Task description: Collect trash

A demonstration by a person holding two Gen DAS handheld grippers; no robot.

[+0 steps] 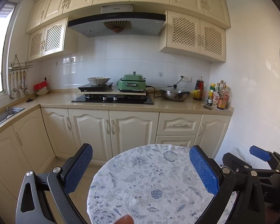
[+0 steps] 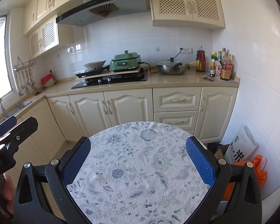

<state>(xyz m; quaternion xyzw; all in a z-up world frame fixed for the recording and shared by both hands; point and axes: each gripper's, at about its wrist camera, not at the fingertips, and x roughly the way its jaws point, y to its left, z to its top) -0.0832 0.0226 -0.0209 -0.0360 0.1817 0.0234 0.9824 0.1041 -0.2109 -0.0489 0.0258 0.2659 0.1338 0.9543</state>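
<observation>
A round table under a white cloth with a blue flower print (image 1: 149, 177) (image 2: 136, 158) fills the lower middle of both views. My left gripper (image 1: 141, 168) hovers over it, open, with only cloth between its blue pads. My right gripper (image 2: 138, 160) is open above the same cloth and holds nothing. Each gripper shows at the edge of the other's view: a blue pad of the right one (image 1: 259, 153) and a dark pad of the left one (image 2: 6, 124). A small dark scrap (image 1: 207, 106) (image 2: 208, 78) lies on the counter beside the bottles.
Behind the table runs an L-shaped counter (image 2: 177, 81) with a hob, a green cooker (image 2: 125, 62), a wok (image 2: 172, 69), sauce bottles (image 2: 224, 67) and a sink (image 2: 24, 104). On the floor at right are an orange bag (image 2: 259, 168), a cardboard box and a rice sack (image 2: 240, 147).
</observation>
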